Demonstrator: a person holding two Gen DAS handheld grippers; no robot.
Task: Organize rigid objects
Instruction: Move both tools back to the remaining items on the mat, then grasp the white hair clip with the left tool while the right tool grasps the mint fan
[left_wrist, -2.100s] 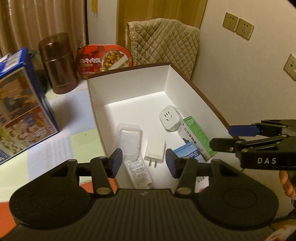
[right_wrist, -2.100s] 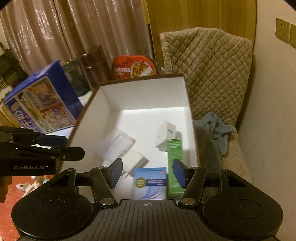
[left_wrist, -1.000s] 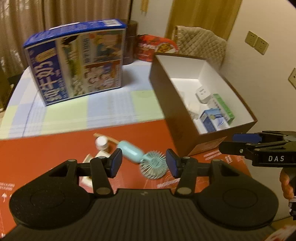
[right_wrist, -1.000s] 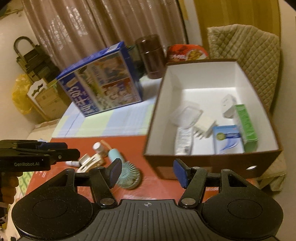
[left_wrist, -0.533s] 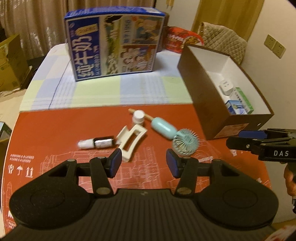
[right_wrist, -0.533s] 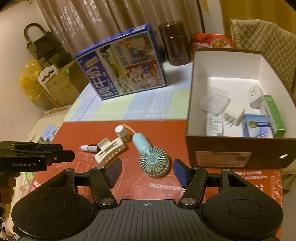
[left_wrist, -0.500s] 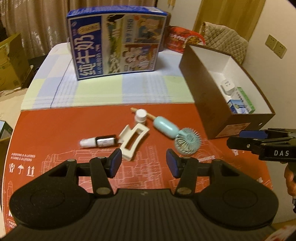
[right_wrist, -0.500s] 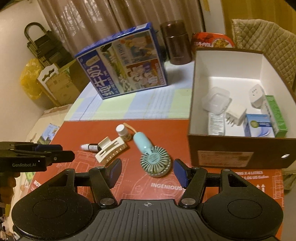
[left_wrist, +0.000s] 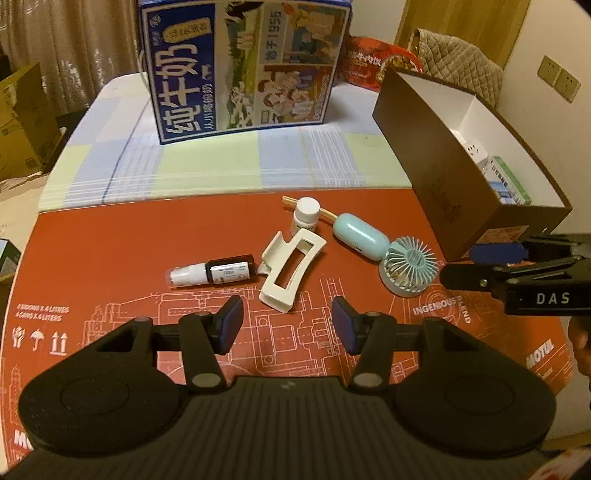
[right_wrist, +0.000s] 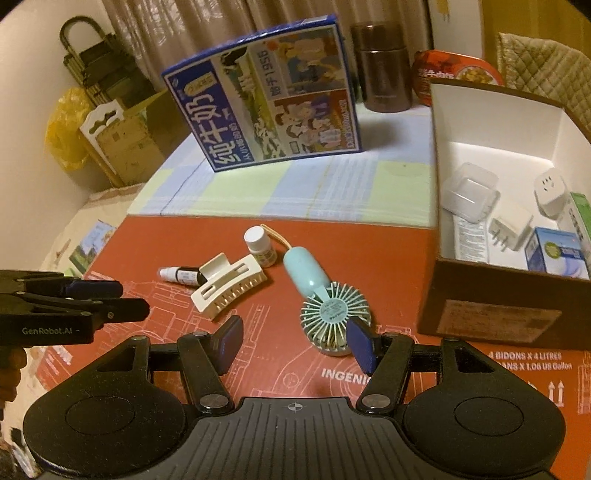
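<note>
On the red mat lie a cream hair claw clip (left_wrist: 291, 271), a small dark spray bottle (left_wrist: 210, 275), a white pill bottle (left_wrist: 306, 214) and a teal hand fan (left_wrist: 388, 254). My left gripper (left_wrist: 287, 325) hovers open and empty just short of the clip. Open and empty too, my right gripper (right_wrist: 294, 343) hangs over the mat, its right finger just in front of the fan (right_wrist: 325, 299). The clip (right_wrist: 229, 286) lies left of that fan. At the right stands the brown box (right_wrist: 498, 306) with white inside, holding a plug adapter, a charger, a clear case and small cartons.
A big blue milk carton (left_wrist: 243, 62) stands behind the loose items on a checked cloth. A brown flask (right_wrist: 384, 66) and a red food bowl (left_wrist: 376, 62) are at the back. A quilted chair stands behind the box. Cardboard boxes sit off the table's left.
Both grippers have swung left, away from over the box, and sunk toward the red mat. The loose items have come into view and grown larger. The jaws kept their width.
</note>
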